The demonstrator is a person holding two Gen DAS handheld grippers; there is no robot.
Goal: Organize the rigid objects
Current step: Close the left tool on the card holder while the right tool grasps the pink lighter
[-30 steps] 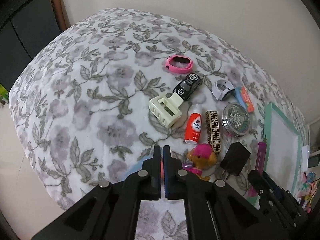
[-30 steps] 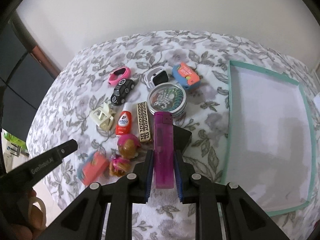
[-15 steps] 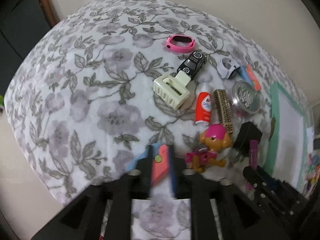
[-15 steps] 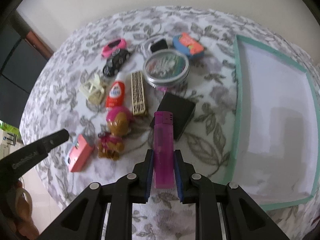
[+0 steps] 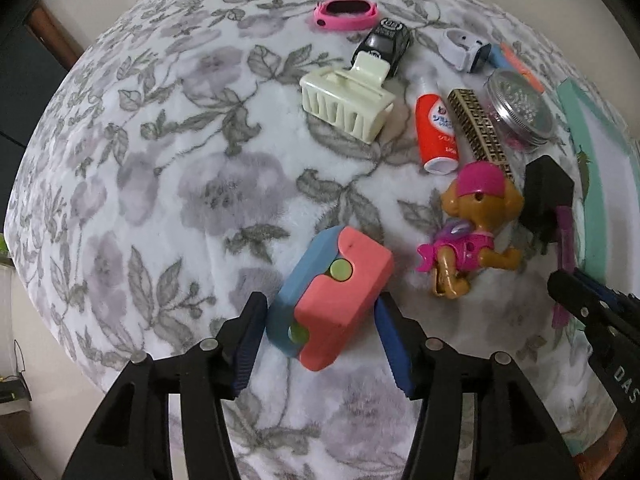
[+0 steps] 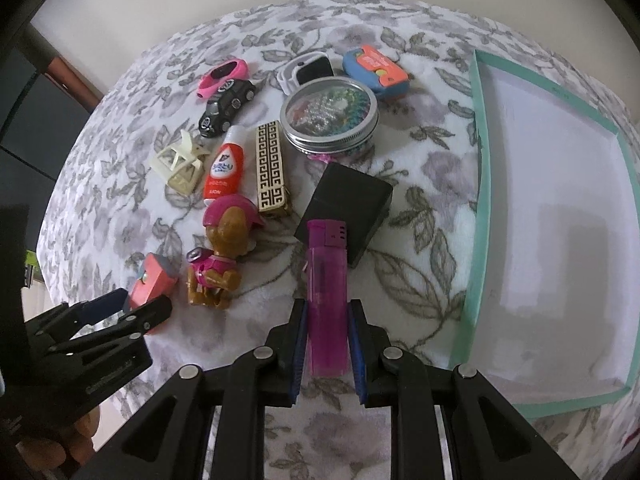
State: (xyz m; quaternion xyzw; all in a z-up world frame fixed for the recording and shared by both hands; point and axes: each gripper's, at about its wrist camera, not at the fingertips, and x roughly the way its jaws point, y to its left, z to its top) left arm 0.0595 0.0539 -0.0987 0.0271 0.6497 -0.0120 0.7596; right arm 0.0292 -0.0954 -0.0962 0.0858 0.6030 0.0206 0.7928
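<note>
My left gripper (image 5: 320, 312) is open around a coral and blue block (image 5: 330, 294) that lies on the floral cloth, its jaws apart on either side. It also shows in the right wrist view (image 6: 154, 280). My right gripper (image 6: 327, 312) is shut on a purple lighter (image 6: 326, 280), held just above the cloth beside a black box (image 6: 348, 208). A dog figure with a pink cap (image 5: 472, 236) lies between the two grippers. The teal-rimmed white tray (image 6: 482, 184) stands to the right.
Further back lie a cream hair claw (image 5: 346, 106), a red tube (image 5: 436, 132), a gold patterned bar (image 5: 480, 132), a bead tin (image 6: 330, 114), a black toy car (image 6: 226, 108), a pink band (image 5: 346, 14), a white watch (image 6: 306, 70) and a second coral and blue block (image 6: 376, 70).
My left gripper opened and moved down and forward around the coral and blue block. My right gripper moved lower towards the cloth, still holding the lighter.
</note>
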